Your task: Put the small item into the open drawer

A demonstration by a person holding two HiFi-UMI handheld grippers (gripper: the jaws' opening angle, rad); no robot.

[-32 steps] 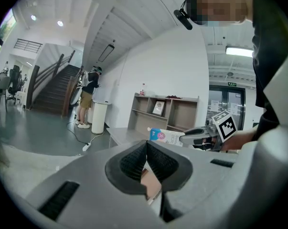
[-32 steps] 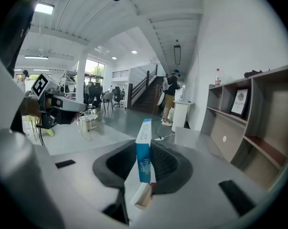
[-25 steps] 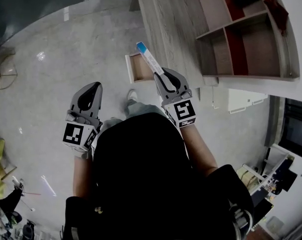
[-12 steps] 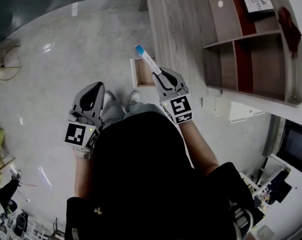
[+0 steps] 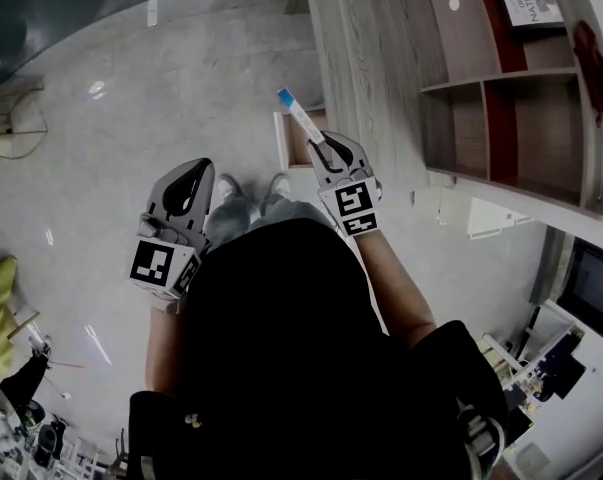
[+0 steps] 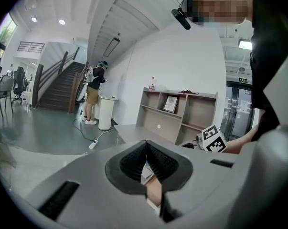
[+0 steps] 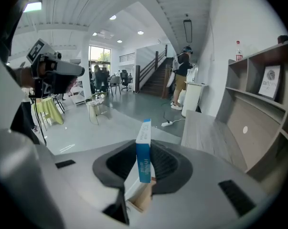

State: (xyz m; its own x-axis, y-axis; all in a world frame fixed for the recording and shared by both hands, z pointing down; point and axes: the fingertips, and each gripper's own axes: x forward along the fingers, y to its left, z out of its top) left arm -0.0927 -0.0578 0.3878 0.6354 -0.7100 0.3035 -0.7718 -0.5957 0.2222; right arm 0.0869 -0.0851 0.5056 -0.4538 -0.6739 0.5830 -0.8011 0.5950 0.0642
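Grey concrete floor (image 5: 111, 108): seen beneath both grippers; a pair of pale shoes (image 5: 227, 189) is shown on it between them
Left gripper (image 5: 193, 176): held over the floor, well left of the drawer; its jaws are pressed together, with nothing gripped between them in the left gripper view
Small box (image 5: 298, 118): blue and white, long and thin; gripped by its lower end, with the blue tip pointed out ahead of the jaws; held in the air, and seen in the head view across the drawer's left wall; not set inside the drawer
Open drawer (image 5: 303, 148): drawn out from the left side of the bench as the head view shows it; a wooden inside is seen; its near part is covered by the right gripper
Right gripper (image 5: 324, 150): jaws clamped on the small box, which is stood on edge between the pads in the right gripper view
Wooden bench (image 5: 366, 58): grey-brown grain; a bare top is shown to the right of the drawer
Shelf unit (image 5: 501, 108): placed along the bench's right side; open compartments are seen, with a printed cover (image 5: 532, 2) in the upper one
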